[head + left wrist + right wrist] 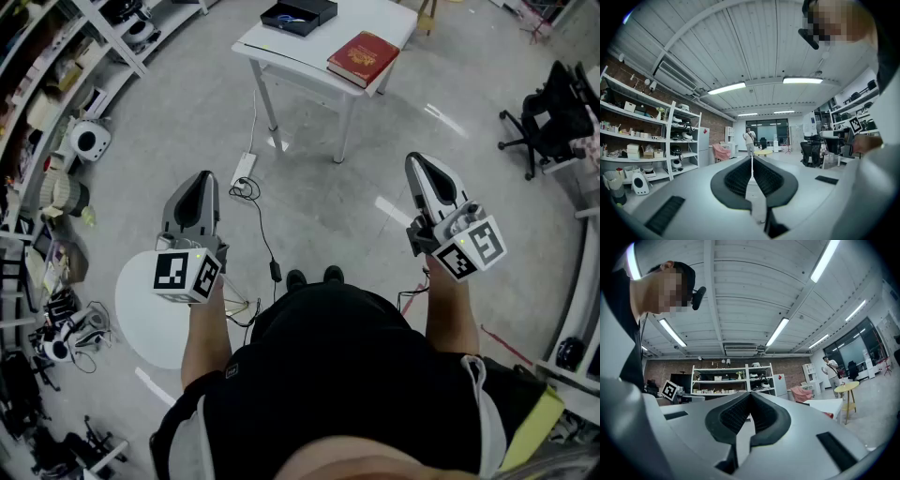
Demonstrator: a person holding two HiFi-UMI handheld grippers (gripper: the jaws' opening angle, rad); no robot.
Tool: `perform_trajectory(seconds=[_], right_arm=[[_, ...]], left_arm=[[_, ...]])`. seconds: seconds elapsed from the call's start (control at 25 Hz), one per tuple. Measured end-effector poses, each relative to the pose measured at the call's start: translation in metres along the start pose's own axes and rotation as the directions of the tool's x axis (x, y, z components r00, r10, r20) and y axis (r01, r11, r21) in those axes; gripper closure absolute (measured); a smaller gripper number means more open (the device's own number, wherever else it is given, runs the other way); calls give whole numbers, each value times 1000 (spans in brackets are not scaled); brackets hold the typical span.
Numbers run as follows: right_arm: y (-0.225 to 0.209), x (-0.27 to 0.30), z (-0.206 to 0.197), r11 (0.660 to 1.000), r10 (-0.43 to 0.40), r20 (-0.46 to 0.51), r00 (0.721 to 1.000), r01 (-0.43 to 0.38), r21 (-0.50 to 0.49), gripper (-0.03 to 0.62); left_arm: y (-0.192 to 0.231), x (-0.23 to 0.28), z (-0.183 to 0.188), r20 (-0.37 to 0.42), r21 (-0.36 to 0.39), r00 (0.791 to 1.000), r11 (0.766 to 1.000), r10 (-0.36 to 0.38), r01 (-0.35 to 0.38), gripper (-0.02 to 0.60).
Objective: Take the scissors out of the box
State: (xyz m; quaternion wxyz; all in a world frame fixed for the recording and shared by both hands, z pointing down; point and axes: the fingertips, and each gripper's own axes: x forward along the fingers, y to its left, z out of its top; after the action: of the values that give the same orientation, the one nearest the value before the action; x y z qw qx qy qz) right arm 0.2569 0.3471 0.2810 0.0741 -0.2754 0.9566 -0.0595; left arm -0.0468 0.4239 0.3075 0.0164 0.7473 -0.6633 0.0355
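Note:
A black open box [298,16] sits on the white table [281,47] at the top of the head view, with something blue inside it; the scissors are too small to make out. My left gripper [200,180] hangs over the floor well short of the table, jaws shut and empty. My right gripper [418,165] is held to the right of the table, jaws also shut with nothing between them. In the left gripper view the left gripper [751,158] points level into the room. In the right gripper view the right gripper [750,394] points slightly upward.
A red book [363,57] lies on the table beside the box. Cables and a power strip [243,172] trail over the floor near the table legs. Shelves [56,103] line the left side, an office chair [553,112] stands right. A person [750,138] stands far off.

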Motion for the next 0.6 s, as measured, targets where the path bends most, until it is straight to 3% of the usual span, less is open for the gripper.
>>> perform_trajectory(seconds=[0.6], right_arm=[[-31, -36, 4, 1000, 10, 40, 999, -11, 9, 566]], left_arm=[[-41, 6, 0, 1, 21, 1000, 1000, 20, -20, 558]])
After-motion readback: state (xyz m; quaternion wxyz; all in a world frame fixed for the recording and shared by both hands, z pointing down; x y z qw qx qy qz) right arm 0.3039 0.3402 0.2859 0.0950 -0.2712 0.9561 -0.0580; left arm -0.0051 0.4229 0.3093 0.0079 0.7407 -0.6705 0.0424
